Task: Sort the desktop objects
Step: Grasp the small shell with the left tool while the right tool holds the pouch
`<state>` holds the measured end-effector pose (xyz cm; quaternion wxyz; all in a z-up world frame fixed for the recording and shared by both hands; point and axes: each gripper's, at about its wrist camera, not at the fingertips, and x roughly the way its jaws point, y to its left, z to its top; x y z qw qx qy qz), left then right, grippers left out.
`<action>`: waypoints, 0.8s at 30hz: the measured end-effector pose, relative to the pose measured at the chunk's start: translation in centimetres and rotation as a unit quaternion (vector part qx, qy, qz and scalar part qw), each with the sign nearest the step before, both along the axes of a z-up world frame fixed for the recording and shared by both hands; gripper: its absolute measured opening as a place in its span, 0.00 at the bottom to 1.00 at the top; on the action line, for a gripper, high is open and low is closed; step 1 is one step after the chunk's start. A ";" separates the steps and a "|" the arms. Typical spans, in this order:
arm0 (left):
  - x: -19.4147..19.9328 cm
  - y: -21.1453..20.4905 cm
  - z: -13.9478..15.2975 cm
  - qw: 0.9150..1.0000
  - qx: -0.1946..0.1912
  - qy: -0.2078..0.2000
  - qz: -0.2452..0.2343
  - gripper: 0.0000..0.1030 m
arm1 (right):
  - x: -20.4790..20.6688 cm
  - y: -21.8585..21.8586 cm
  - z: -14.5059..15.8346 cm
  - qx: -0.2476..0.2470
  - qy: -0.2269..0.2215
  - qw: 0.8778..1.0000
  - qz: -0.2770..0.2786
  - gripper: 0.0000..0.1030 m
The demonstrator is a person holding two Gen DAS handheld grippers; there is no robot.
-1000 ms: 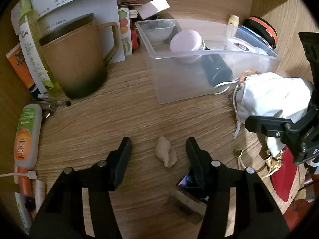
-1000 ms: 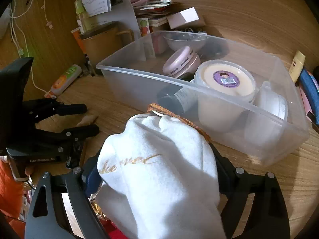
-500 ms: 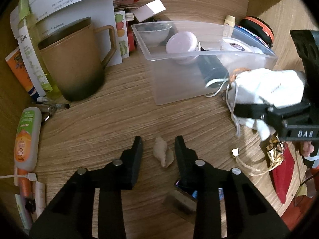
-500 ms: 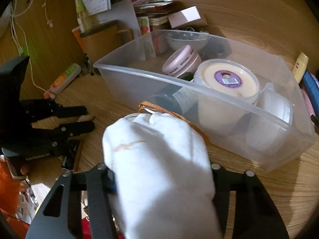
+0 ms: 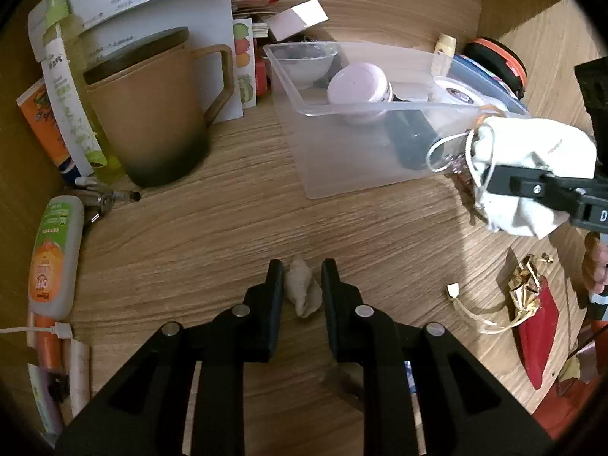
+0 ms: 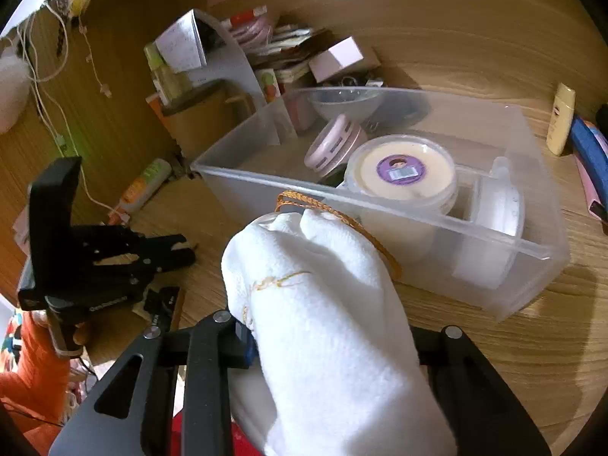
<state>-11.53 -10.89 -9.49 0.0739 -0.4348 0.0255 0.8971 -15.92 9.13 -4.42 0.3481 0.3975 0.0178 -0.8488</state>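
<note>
Nearest of all, the left gripper [image 5: 302, 285] has its jaws drawn in tight on a small pale shell-like lump [image 5: 303, 292] lying on the wooden desk [image 5: 212, 235]; the lump sits squarely between the two black fingers with both pads against its sides, so I'd call that a firm grasp, though it has not left the wood. Just beside it, the right gripper [image 6: 334, 326] is closing on a white drawstring pouch [image 6: 323, 304], and the cloth already bulges up between the fingers, its orange cord [image 6: 342, 216] hanging toward the clear plastic bin [image 6: 266, 186]. My guess is that both hands are at the pick-up step of the sorting, each with its own item. What comes next, I'd think, is lifting each clear of the desk and carrying it over the bin's near wall, high enough that the pouch's loose cord does not snag the rim. Further back in the bin lie a pink-lidded jar [image 6: 332, 144] and a white tub [image 6: 402, 169], so a free spot must be chosen; beyond stands a brown mug [image 5: 152, 114]
</note>
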 end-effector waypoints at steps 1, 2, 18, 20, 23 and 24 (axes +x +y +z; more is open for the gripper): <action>0.0 0.0 0.1 1.000 0.002 0.002 0.000 0.19 | 0.0 0.3 0.2 -0.006 -0.001 1.000 0.001 0.31; 0.0 0.0 0.3 1.000 0.004 0.004 0.001 0.19 | 0.0 0.5 0.4 -0.014 -0.003 1.000 0.001 0.30; -0.1 1.0 4.6 0.999 0.022 0.048 -0.002 0.19 | 2.0 4.3 4.7 -0.056 0.047 0.997 -0.003 0.30; -0.2 1.2 5.2 0.998 0.019 0.054 -0.002 0.19 | 2.0 4.9 5.3 -0.061 0.054 0.997 -0.006 0.30; -0.3 1.4 6.1 0.998 0.016 0.061 -0.005 0.19 | 1.8 5.8 6.2 -0.069 0.064 0.995 -0.014 0.30; -0.4 1.5 6.4 0.998 0.015 0.063 -0.006 0.19 | 1.7 6.2 6.5 -0.070 0.067 0.995 -0.018 0.30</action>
